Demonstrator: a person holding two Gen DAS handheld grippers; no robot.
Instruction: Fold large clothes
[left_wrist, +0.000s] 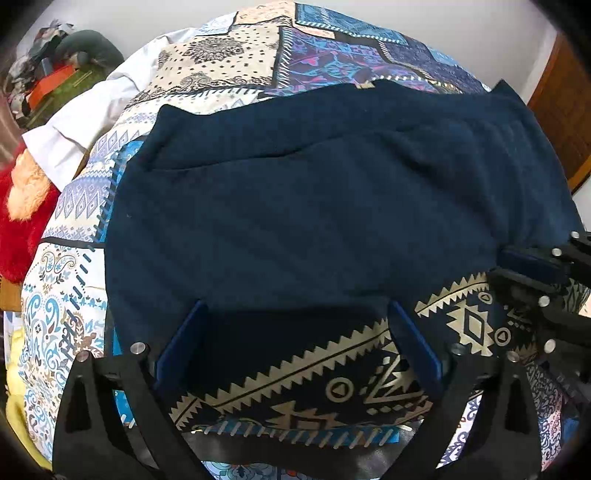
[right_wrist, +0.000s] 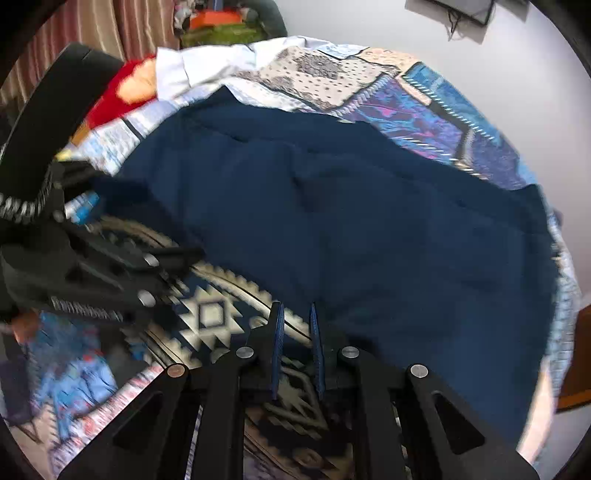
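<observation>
Two grippers hover low over the bed: the left gripper (left_wrist: 295, 347) has its blue pads spread wide, nothing between them; the right gripper (right_wrist: 297, 350) is pinched together. Ahead, toward twelve o'clock, the dark navy garment (left_wrist: 314, 206) lies flat on the patchwork-print bedspread (left_wrist: 221, 62).

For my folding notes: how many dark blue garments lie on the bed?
1: the dark blue garment lies spread across the patterned bedcover. Others may be hidden beneath.

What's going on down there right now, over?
Left gripper open over the near hem. Right gripper shut, whether pinching cloth unclear. Navy garment spread on patterned bedspread. Nothing in the way.
</observation>
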